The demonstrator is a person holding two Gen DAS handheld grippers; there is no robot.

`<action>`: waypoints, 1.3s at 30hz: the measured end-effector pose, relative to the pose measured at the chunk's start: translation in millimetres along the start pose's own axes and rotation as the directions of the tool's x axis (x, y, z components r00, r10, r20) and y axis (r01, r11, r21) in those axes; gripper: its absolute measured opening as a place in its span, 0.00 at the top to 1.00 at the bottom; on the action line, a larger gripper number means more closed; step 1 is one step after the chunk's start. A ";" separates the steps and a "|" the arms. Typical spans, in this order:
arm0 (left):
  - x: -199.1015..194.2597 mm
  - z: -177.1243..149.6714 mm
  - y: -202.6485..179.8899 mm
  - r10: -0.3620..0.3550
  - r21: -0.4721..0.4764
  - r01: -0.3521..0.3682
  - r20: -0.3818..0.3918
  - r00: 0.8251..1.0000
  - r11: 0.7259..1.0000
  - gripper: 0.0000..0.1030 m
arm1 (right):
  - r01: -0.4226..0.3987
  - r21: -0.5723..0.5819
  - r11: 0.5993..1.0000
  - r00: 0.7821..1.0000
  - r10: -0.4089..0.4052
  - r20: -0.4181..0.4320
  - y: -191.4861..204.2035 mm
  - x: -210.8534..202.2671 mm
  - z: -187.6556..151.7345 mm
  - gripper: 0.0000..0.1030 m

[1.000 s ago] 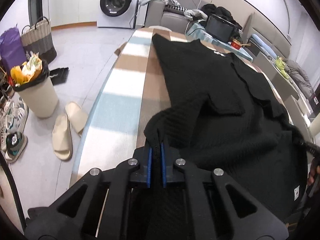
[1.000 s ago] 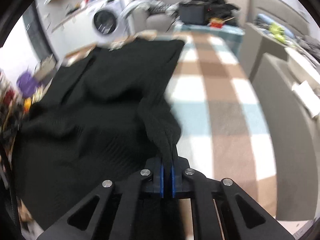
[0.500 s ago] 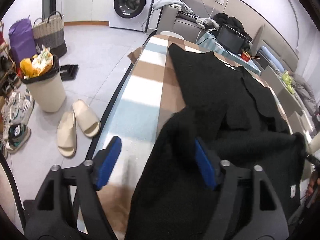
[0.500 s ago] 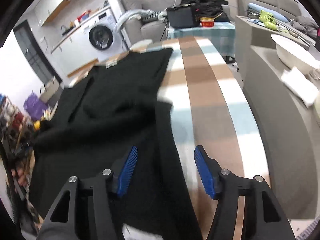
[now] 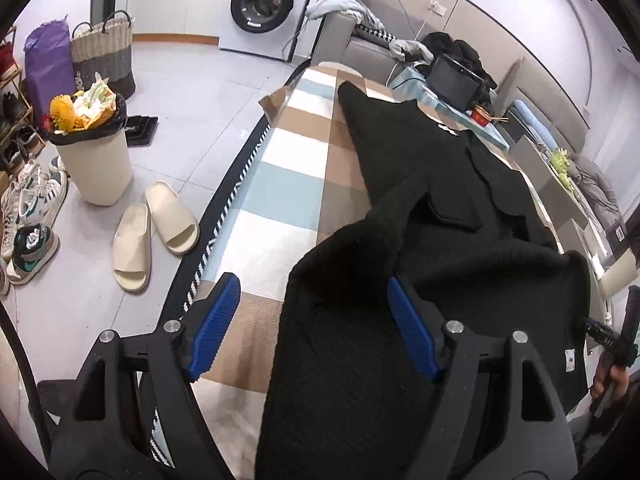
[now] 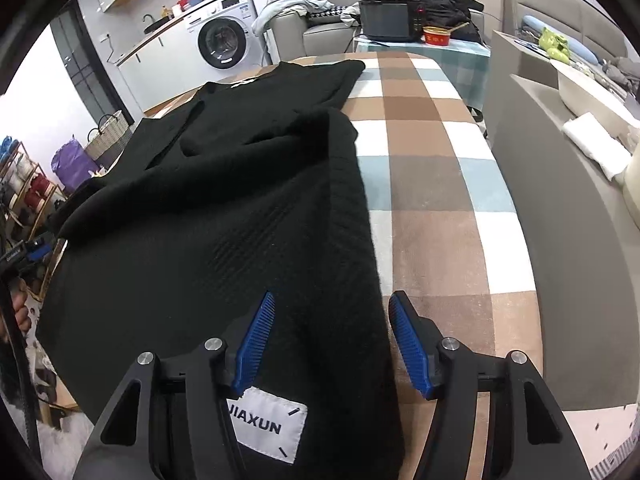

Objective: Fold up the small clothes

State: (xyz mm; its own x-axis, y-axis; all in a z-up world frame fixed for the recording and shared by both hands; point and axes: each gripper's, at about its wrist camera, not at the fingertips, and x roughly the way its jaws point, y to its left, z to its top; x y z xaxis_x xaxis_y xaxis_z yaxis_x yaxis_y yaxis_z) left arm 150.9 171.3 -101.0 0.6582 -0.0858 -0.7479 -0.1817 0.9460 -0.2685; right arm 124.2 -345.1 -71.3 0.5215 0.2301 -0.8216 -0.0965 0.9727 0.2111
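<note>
We see the right gripper (image 6: 332,338) with jaws just opened, unclamped over the black sweater (image 6: 224,216) — its white label (image 6: 267,426) sits just below the gripper.

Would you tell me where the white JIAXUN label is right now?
In the right wrist view, the white label sits bottom centre on the black garment's near edge, below the right claw's open fingers.
</note>
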 end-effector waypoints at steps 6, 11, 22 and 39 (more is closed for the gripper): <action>12.6 -14.4 -4.8 0.019 0.054 -0.015 -0.073 0.997 0.998 0.28 | -0.010 -0.027 1.000 1.000 0.010 -0.009 3.3 4.1 -1.9 0.41; 27.8 -21.9 -19.5 0.046 0.127 -0.035 -0.086 0.995 0.991 0.40 | -0.003 -0.086 0.996 1.000 0.003 -0.004 15.8 8.5 -1.5 0.89; 0.7 -5.4 -30.2 -0.047 0.133 0.044 0.020 0.999 0.990 0.95 | -0.176 -0.118 0.977 0.963 0.196 0.185 41.2 -41.5 19.1 0.95; 4.6 11.4 1.0 -0.058 -0.010 0.058 -0.013 0.998 0.998 0.57 | -0.177 0.164 0.970 0.976 0.151 0.159 -23.5 -15.1 26.4 0.47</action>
State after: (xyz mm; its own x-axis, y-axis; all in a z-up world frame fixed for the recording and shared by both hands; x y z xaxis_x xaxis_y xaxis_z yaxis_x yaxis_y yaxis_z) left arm 162.0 175.5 -97.8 0.6582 -0.1444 -0.7389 -0.1504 0.9365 -0.3169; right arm 141.0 -372.2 -49.8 0.6289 0.3663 -0.6858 -0.0466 0.8982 0.4371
